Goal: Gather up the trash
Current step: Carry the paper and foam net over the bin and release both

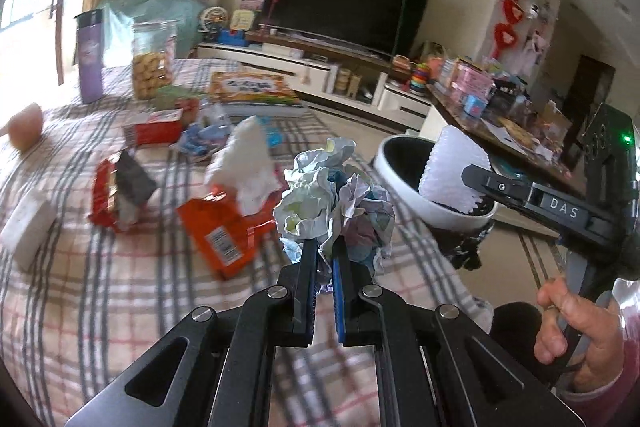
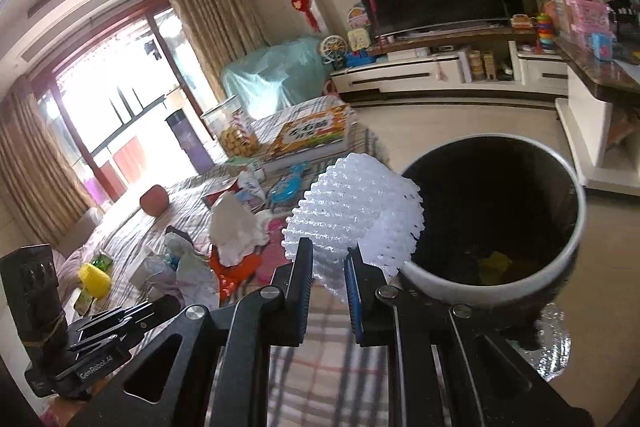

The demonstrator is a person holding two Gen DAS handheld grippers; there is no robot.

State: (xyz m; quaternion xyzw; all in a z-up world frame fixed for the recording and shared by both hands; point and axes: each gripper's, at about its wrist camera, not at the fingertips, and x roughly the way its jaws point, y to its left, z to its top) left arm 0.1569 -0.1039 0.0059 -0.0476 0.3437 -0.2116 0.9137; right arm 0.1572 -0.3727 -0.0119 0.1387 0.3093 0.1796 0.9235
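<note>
My left gripper point(image 1: 325, 247) is shut on a crumpled wad of paper point(image 1: 320, 203), held above the plaid-covered table. My right gripper point(image 2: 330, 255) is shut on a white foam fruit net point(image 2: 356, 211), held just left of the bin's rim. The round bin point(image 2: 568, 251) has a white rim and a dark inside, with some trash at its bottom. In the left wrist view the bin point(image 1: 404, 183) stands right of the table, and the right gripper point(image 1: 476, 183) holds the foam net point(image 1: 456, 171) over its opening. The left gripper and paper wad point(image 2: 188, 267) show at lower left in the right wrist view.
On the plaid cloth point(image 1: 120, 267) lie an orange tissue pack with white tissue point(image 1: 240, 195), a red wrapper point(image 1: 116, 195), a red box point(image 1: 154, 131), blue wrappers point(image 1: 204, 139), a cookie jar point(image 1: 154, 63) and a purple carton point(image 1: 90, 55). A TV cabinet point(image 1: 320, 67) stands behind.
</note>
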